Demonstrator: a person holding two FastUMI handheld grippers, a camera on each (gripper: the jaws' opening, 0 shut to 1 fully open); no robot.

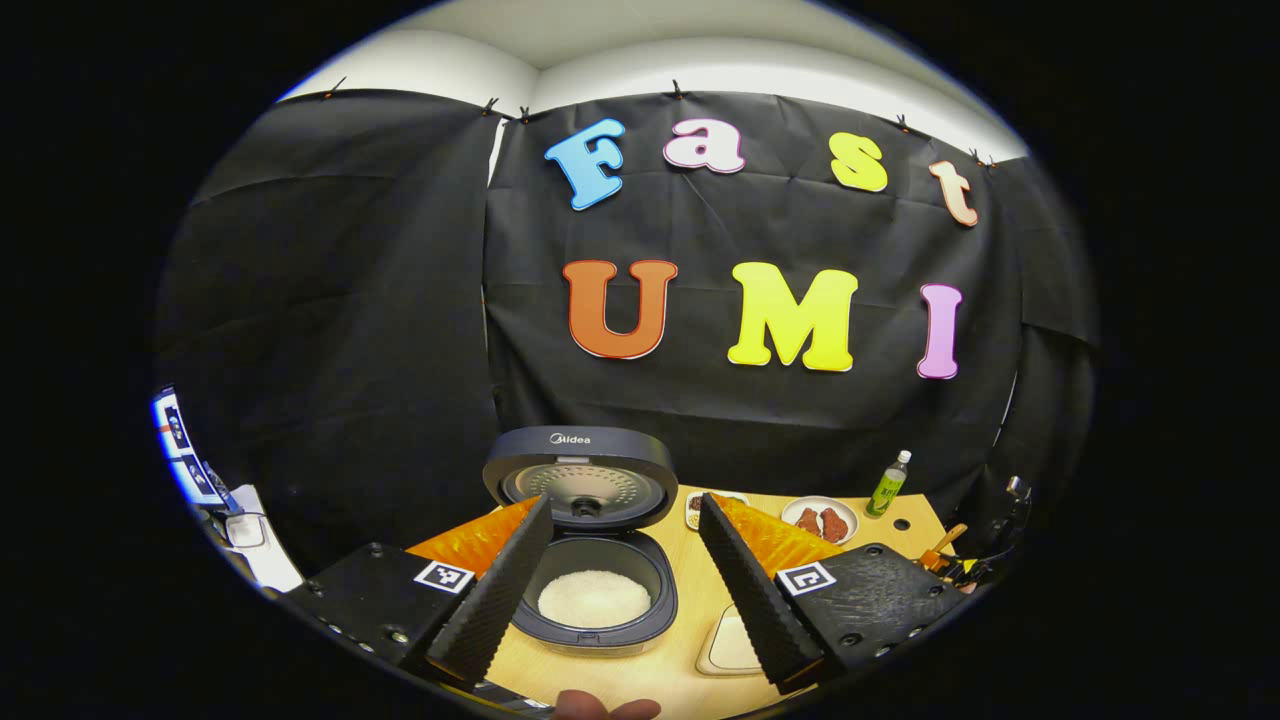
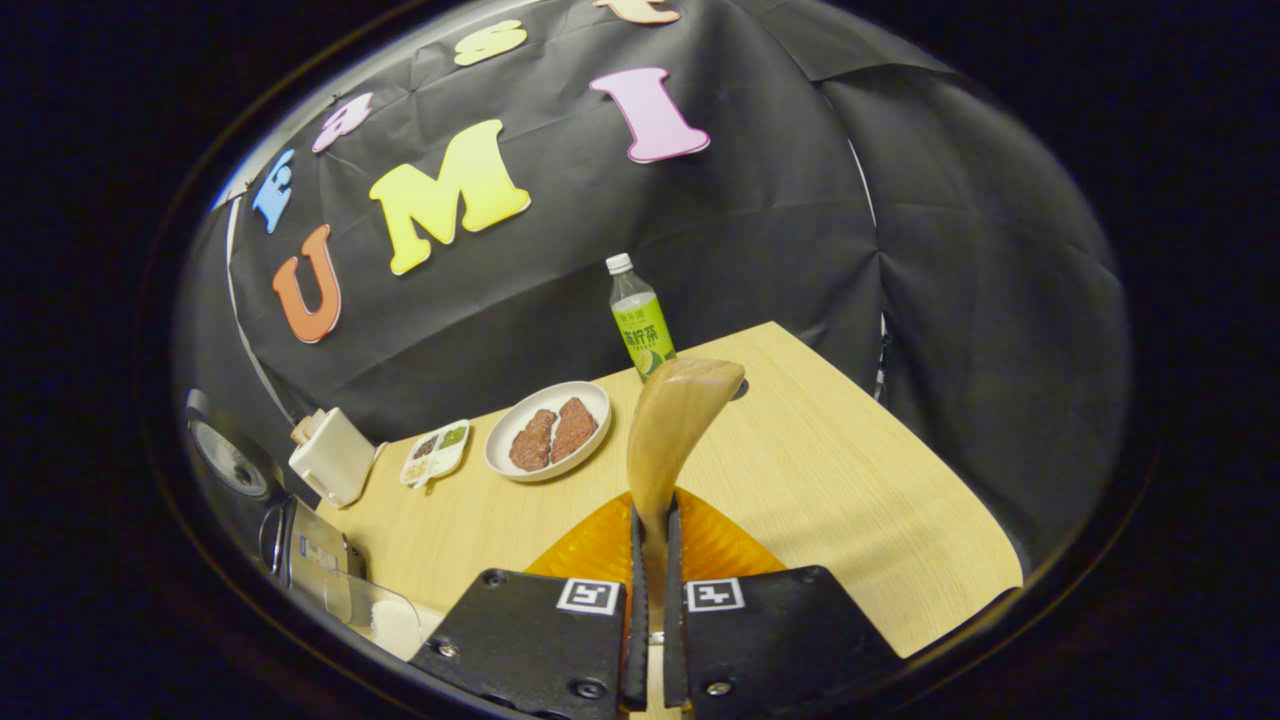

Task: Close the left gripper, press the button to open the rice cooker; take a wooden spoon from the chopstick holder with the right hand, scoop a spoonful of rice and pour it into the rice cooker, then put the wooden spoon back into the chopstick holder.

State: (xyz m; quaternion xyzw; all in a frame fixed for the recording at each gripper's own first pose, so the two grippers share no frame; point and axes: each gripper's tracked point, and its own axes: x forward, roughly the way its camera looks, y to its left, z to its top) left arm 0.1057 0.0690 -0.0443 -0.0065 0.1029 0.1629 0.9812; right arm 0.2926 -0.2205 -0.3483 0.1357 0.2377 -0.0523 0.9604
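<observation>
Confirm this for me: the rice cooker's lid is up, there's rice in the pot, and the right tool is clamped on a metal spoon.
One slip: the spoon is wooden, as the right gripper view shows, held by the right tool. In the left gripper view the rice cooker stands open with rice inside.

rice cooker (image 1: 592, 560) open, bare table (image 2: 850, 480) right of plate (image 2: 548, 430)

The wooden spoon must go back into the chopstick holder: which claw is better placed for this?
Right. The right claw is shut on the light wooden spoon; the left claw is open, holding nothing.
</observation>
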